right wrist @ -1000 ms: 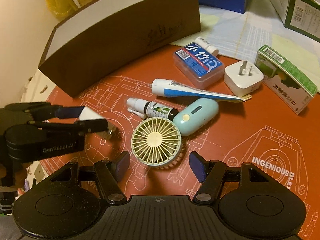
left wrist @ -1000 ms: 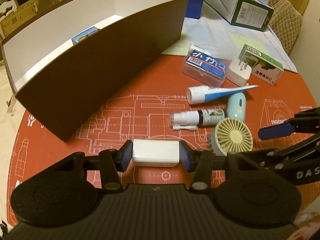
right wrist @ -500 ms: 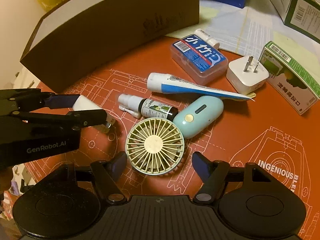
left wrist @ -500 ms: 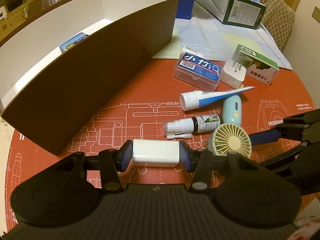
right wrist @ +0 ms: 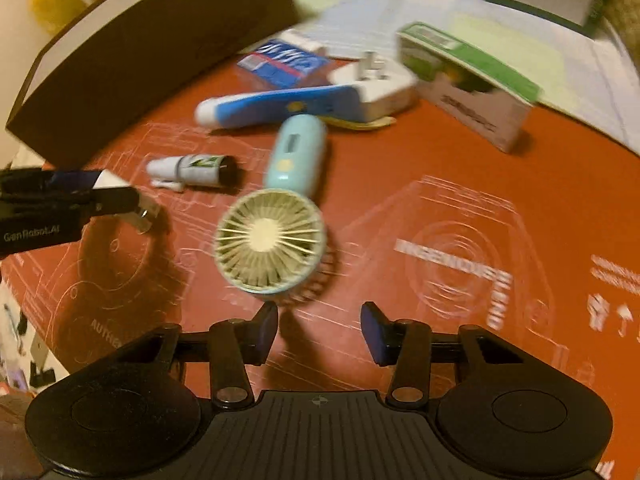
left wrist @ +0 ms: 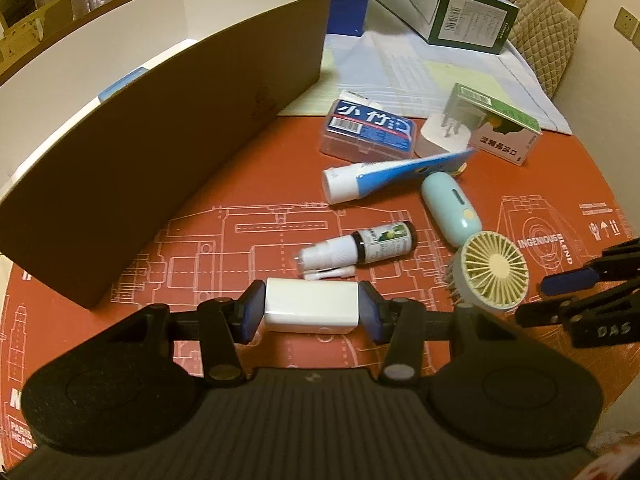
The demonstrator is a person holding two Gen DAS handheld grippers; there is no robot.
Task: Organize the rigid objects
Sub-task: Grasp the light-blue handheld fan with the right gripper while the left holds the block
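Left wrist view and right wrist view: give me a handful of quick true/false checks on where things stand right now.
1. The left gripper is clamped on a white block. True.
2. The right gripper holds the fan. False: its fingers have just been closing, but nothing is between them; the fan lies on the mat ahead.
3. The toothpaste tube is inside the brown box. False: it lies on the red mat.
4. The spray bottle lies on its side. True.
5. The white plug sits beside the green-topped carton. True.
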